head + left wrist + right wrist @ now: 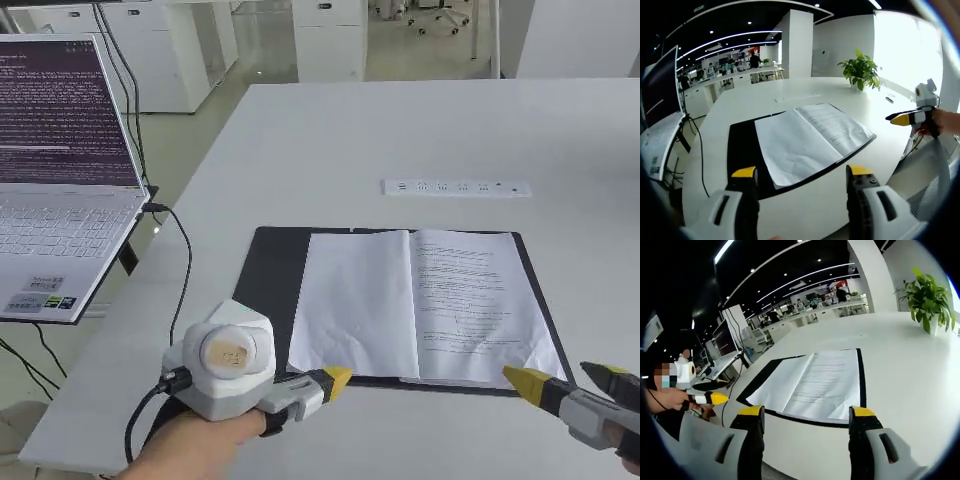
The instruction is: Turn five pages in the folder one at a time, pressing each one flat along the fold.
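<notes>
Both tools are released: the left gripper point(802, 171) shows its yellow-tipped jaws spread wide in its own view with nothing between them, and the right gripper point(806, 411) shows the same in its view. In the head view the folder point(265, 280) lies open and flat on the white table point(330, 130), its black cover showing as a border round the paper. Opened out, its long axis runs from 9 o'clock to 3 o'clock across the person. The fold point(412, 300) runs from 12 o'clock to 6 o'clock, its near end pointing back between the two tools. The left page point(355, 300) is blank white, and the right page point(480, 300) carries lines of print. A hand point(200, 440) holds the left gripper at about 7 o'clock from the folder, its tip near the lower corner of the left page. The right gripper sits at about 5 o'clock, near the lower corner of the right page; neither tool touches the paper. A power strip point(455, 187) lies at 12 o'clock beyond the folder, a laptop point(60, 150) stands at 10 o'clock, and a plant point(860, 70) stands on the table well apart from the folder.
</notes>
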The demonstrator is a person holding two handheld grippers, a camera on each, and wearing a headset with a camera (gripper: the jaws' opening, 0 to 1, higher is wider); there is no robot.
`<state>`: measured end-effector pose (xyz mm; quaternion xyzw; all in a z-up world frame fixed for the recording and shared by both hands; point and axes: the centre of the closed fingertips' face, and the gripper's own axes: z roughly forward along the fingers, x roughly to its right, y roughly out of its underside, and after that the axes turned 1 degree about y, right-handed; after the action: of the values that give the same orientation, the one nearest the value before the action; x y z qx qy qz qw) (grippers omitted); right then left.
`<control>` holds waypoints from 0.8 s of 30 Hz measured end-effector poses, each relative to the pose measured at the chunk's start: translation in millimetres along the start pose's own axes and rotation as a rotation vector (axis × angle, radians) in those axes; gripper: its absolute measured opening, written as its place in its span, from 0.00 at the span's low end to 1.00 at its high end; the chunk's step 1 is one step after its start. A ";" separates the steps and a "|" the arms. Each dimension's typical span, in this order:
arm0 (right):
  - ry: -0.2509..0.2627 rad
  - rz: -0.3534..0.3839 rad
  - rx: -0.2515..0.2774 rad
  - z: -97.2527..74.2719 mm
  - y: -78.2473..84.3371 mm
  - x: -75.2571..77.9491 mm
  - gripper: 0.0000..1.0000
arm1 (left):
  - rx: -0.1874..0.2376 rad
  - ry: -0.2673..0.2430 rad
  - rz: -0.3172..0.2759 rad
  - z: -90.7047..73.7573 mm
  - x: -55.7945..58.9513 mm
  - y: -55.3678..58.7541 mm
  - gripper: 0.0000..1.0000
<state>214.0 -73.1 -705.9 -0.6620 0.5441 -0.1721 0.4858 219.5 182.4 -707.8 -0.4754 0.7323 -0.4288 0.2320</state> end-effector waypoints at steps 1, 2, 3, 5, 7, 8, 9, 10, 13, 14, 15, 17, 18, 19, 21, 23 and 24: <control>0.004 -0.017 -0.001 -1.6 -0.4 1.8 0.68 | 0.002 -0.001 0.004 -2.2 0.3 -0.1 0.73; 0.012 -0.037 0.004 -4.2 -2.1 4.7 0.69 | 0.004 -0.005 0.014 -5.9 0.0 -0.2 0.74; 0.013 -0.042 0.006 -5.8 -2.8 6.2 0.70 | 0.006 -0.013 0.020 -8.4 -1.2 -0.3 0.74; 0.011 -0.050 0.003 -9.4 -2.8 9.3 0.70 | 0.008 -0.014 0.021 -13.8 -2.4 -0.3 0.74; 0.018 -0.042 0.009 -12.5 -3.7 13.8 0.70 | 0.008 -0.021 0.023 -18.5 -4.7 0.0 0.74; 0.021 -0.035 0.014 -13.5 -4.1 15.2 0.70 | 0.007 -0.023 0.022 -19.6 -5.7 0.2 0.74; 0.027 -0.025 0.019 -14.8 -4.7 17.4 0.70 | 0.008 -0.029 0.020 -21.5 -7.6 0.1 0.74; 0.028 -0.020 0.021 -15.5 -4.9 18.3 0.70 | 0.007 -0.032 0.020 -22.7 -8.4 0.1 0.74; 0.038 -0.012 0.022 -16.9 -4.7 20.7 0.70 | 0.008 -0.040 0.013 -25.7 -10.3 -1.3 0.74; 0.036 -0.008 0.025 -17.2 -5.0 20.4 0.70 | 0.009 -0.041 0.014 -25.8 -10.4 -1.6 0.74; 0.035 -0.009 0.029 -17.4 -5.5 20.3 0.70 | 0.010 -0.041 0.014 -25.9 -10.5 -2.0 0.74; 0.039 -0.010 0.029 -17.5 -4.7 21.4 0.69 | 0.016 -0.040 0.009 -25.8 -9.4 -3.9 0.74; 0.035 -0.006 0.029 -17.5 -4.1 21.4 0.69 | 0.017 -0.038 0.007 -25.2 -8.7 -4.6 0.74; 0.035 -0.005 0.031 -17.2 -3.8 21.7 0.69 | 0.018 -0.038 0.006 -24.9 -8.5 -4.9 0.73; 0.035 -0.008 0.029 -16.2 -2.6 22.7 0.69 | 0.019 -0.038 0.008 -22.5 -6.8 -5.9 0.73; 0.031 -0.009 0.029 -14.3 -1.7 23.2 0.69 | 0.018 -0.034 0.011 -17.9 -4.6 -5.9 0.73; 0.031 -0.011 0.030 -13.0 -1.4 23.9 0.69 | 0.013 -0.029 0.014 -15.2 -2.2 -5.6 0.73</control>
<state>213.3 -100.3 -705.8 -0.6549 0.5453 -0.1933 0.4862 211.9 189.5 -695.3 -0.4749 0.7293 -0.4253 0.2486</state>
